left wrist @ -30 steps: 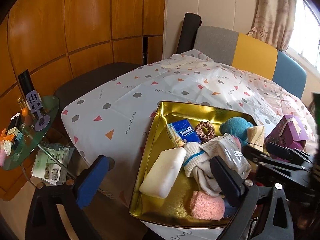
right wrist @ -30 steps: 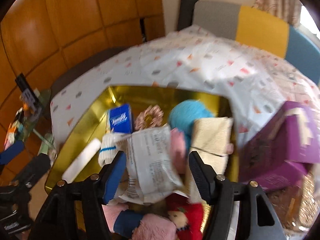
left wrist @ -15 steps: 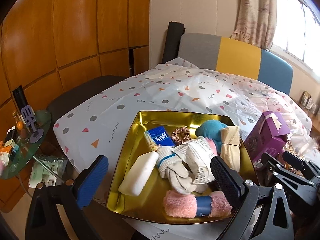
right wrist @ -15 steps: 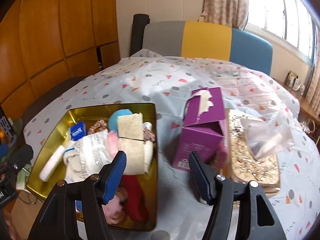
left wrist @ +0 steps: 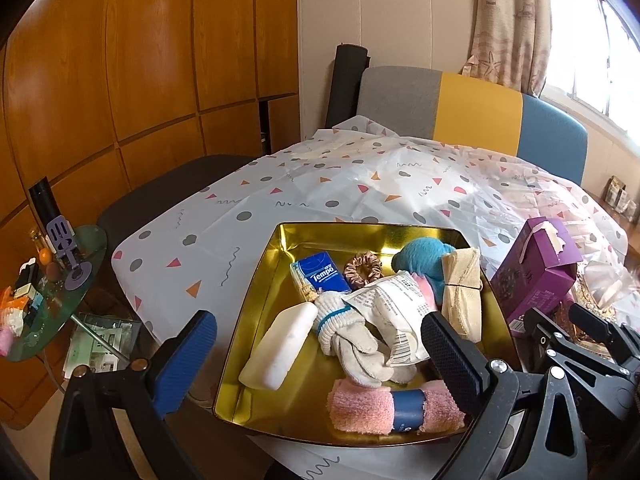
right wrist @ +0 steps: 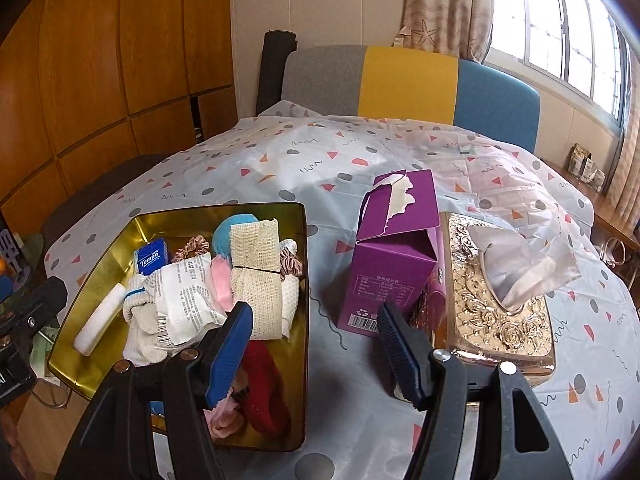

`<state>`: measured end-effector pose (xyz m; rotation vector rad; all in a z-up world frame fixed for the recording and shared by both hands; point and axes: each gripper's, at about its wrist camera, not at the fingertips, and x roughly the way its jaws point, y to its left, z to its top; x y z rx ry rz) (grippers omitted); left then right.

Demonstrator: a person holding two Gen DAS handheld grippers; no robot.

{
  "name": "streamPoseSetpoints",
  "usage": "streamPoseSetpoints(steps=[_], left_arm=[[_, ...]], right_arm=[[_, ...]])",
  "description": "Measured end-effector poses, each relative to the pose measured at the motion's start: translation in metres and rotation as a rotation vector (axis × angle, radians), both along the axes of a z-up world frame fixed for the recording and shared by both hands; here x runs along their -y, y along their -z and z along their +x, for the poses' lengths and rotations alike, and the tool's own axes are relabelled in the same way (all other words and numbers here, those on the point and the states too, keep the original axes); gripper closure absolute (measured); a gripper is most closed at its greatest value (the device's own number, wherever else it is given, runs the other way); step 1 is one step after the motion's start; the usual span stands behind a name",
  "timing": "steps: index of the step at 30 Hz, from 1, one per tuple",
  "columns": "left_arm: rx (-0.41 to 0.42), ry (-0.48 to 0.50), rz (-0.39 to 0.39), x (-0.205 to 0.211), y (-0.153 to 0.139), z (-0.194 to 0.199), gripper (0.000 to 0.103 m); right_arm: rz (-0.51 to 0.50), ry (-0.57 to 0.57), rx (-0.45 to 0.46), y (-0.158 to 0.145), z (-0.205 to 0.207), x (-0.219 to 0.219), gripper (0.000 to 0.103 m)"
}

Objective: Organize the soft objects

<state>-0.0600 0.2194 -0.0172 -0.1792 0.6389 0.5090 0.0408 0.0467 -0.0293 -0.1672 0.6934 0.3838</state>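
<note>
Right wrist: right gripper [right wrist: 316, 336] apart and empty above cloth [right wrist: 360, 152], between gold tray [right wrist: 298, 320] heaped with soft things and purple box [right wrist: 394, 256]; left gripper [left wrist: 316, 356] also apart, over tray.

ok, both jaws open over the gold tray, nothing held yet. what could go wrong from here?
1. The white glove, plastic packet and beige roll overlap in the gold tray; a grab may well lift two at once.
2. The tray's near corner seems to overhang the table edge in the left wrist view; pressing down there could tip it.
3. The open purple box stands close beside the tray; the right gripper could knock it over.
</note>
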Motion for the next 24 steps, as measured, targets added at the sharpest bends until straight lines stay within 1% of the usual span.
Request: streamPoseSetpoints(steps=[24], left_arm=[[-0.01, -0.013, -0.001, -0.0001, 0.0024, -0.0015, 0.0]], right_arm=[[0.005, -0.002, -0.014, 0.0024, 0.0006, 0.0006, 0.037]])
